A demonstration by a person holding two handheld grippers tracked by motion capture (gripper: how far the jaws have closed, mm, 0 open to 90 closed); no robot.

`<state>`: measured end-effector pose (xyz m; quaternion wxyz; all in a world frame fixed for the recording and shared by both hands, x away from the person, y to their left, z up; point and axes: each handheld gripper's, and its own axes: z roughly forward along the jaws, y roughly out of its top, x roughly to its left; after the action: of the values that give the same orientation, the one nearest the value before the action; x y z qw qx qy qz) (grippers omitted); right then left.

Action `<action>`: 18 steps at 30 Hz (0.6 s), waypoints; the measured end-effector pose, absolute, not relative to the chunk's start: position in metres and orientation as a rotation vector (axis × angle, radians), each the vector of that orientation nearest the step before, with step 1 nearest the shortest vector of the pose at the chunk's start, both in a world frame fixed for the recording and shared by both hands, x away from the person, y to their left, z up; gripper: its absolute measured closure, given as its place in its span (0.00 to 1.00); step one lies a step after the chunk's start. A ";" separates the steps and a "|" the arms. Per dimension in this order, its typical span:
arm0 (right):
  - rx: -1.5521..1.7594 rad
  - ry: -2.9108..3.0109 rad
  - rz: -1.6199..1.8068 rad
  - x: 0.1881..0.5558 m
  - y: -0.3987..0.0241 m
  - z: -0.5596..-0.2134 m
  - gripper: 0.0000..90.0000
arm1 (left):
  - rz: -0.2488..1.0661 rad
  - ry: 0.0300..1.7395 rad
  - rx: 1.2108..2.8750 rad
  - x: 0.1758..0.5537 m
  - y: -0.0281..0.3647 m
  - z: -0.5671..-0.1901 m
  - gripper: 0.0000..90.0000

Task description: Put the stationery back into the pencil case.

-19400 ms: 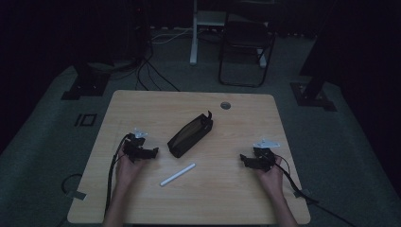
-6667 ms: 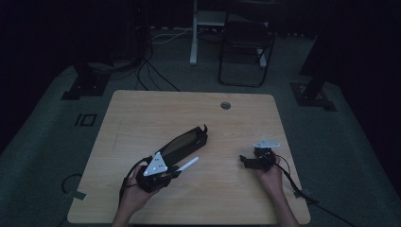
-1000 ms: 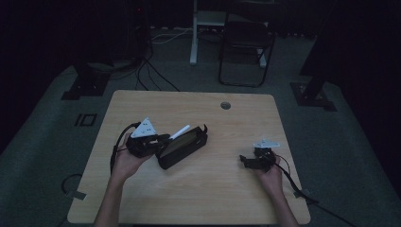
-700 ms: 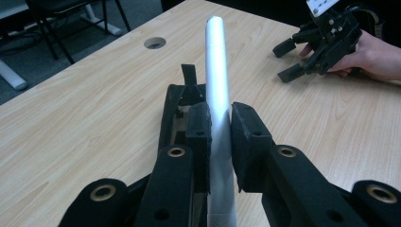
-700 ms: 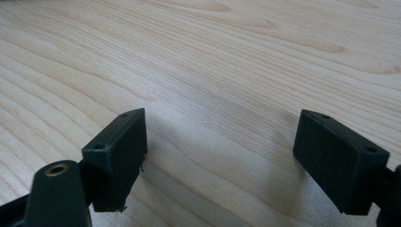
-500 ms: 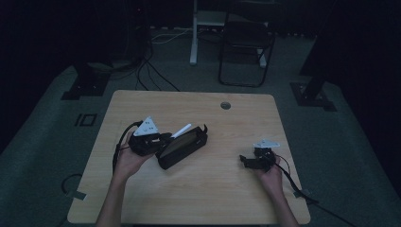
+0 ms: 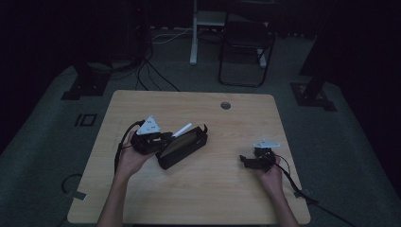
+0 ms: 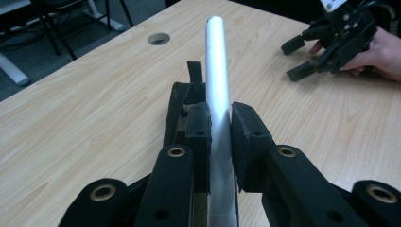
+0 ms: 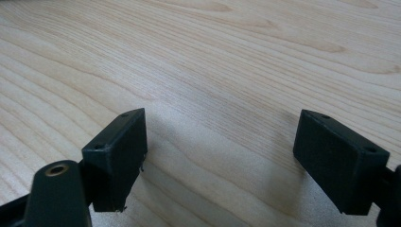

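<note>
Dim high view, brighter gripper views

The white tube (image 7: 181,130), which lay flat on the bench (image 7: 142,198) near the black case (image 7: 182,145) 19.4 s ago, is now off the bench, clamped between the jaws of the left hand-held gripper (image 7: 163,137) and held over the case's open top. That hand-held gripper has left its first resting spot beside the case, dropped to the tube by 6.7 s ago, and come back up alongside the case. The case itself sits turned and shifted from its first position.
</note>
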<state>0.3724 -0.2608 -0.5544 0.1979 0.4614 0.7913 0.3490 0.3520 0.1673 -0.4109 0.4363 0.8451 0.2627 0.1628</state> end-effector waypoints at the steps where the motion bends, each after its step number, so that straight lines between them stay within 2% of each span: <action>1: 1.291 2.214 0.977 0.372 -0.261 -0.554 0.20 | 0.405 0.654 2.102 0.352 0.167 -0.411 0.88; 18: 1.291 2.215 0.978 0.372 -0.261 -0.554 0.20 | 0.407 0.668 2.112 0.358 0.164 -0.417 0.88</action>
<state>0.3723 -0.2608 -0.5543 0.1975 0.4613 0.7913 0.3493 0.3583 0.1643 -0.4168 0.4301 0.8465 0.2679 0.1632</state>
